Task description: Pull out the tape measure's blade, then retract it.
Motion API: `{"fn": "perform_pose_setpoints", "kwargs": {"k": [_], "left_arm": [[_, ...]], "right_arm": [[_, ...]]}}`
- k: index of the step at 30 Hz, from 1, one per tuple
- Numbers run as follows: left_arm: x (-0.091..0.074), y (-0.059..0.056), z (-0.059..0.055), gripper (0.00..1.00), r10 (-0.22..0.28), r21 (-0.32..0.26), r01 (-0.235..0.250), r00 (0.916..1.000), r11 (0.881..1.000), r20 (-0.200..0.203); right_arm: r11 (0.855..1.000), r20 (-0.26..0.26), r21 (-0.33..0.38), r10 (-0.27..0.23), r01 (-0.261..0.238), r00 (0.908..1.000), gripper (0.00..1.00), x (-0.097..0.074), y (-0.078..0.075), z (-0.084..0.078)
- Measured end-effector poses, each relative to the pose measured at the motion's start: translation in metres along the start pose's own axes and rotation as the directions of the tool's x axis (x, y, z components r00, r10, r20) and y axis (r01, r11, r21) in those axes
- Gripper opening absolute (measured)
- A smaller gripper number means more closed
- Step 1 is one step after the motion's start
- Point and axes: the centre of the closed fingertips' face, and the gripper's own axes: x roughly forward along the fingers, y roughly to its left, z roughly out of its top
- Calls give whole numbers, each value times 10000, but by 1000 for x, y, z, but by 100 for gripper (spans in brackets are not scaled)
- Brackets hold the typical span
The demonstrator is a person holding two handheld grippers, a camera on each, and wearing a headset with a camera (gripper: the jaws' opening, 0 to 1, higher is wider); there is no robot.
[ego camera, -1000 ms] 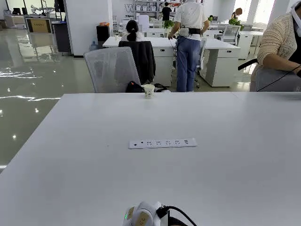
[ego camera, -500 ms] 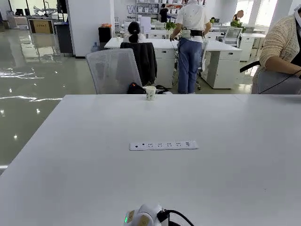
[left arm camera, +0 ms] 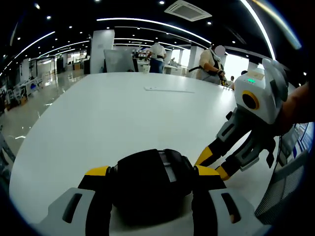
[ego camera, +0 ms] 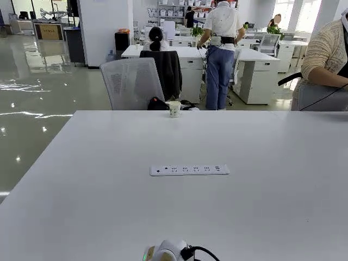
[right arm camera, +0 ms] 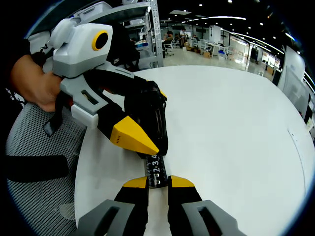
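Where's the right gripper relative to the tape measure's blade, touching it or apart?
Touching. The right gripper view shows the right gripper with both yellow jaw tips pinching the end of the blade, with no gap on either side.

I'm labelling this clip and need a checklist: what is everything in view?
table: one, white, under everything.
power strip: one, white, flat mid-table.
paper cup: one, white, table's far edge.
mesh chair: one, grey, beyond the table.
jacket: one, dark, over a chair behind it.
people: several, at background desks.
tape measure: one, black, at the table's near edge.
blade: one, dark with pale numerals, short stretch out.
left gripper: grey, yellow tips, jaws shut on the tape measure.
right gripper: same colours, pinching the blade.
hands: two, one holding each gripper.
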Motion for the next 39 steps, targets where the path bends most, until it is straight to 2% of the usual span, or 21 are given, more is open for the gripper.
{"fn": "perform_pose_setpoints", "kwargs": {"k": [39], "left_arm": [[0,0,0,61,-22,-76,23,10000,10000,21]], "right_arm": [[9999,244,-90,102,-100,9997,12,9,3,11]]}}
